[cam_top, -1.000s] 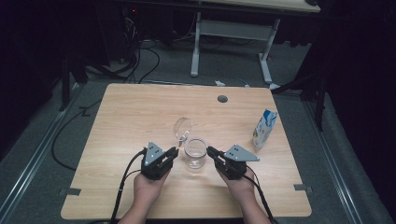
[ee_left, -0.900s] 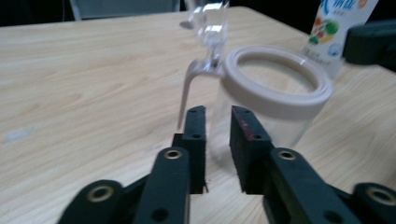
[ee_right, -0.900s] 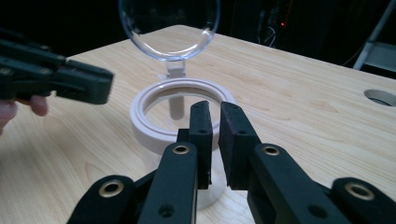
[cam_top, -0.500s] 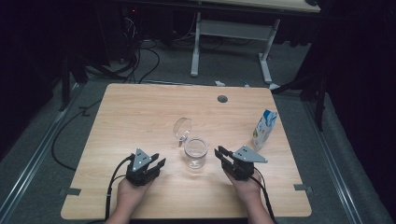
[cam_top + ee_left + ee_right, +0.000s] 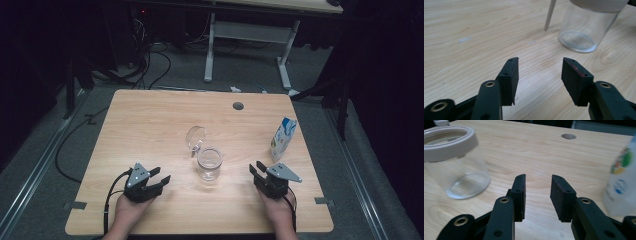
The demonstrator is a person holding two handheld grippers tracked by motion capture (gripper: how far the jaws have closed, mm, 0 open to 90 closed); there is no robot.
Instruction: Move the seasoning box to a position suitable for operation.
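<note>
A clear glass jar with a pale rim stands at the table's middle, its hinged lid tipped open behind it. My left gripper rests near the front edge, left of the jar and apart from it. Its jaws have just been opening, with nothing between them. In the left gripper view the jar stands ahead to the right of my open left gripper. My right gripper sits right of the jar, its jaws also just opening and empty. In the right gripper view the jar lies left of the right gripper.
A small blue-and-white carton stands near the table's right edge, just beyond my right gripper, and shows blurred as the carton in the right gripper view. A cable hole sits at the back. Table legs and cables lie on the floor beyond.
Both grippers have drawn away from the jar's sides, the left one leftward and the right one rightward, both nearer the front edge. Their jaws stand wider apart. The jar has not moved.
</note>
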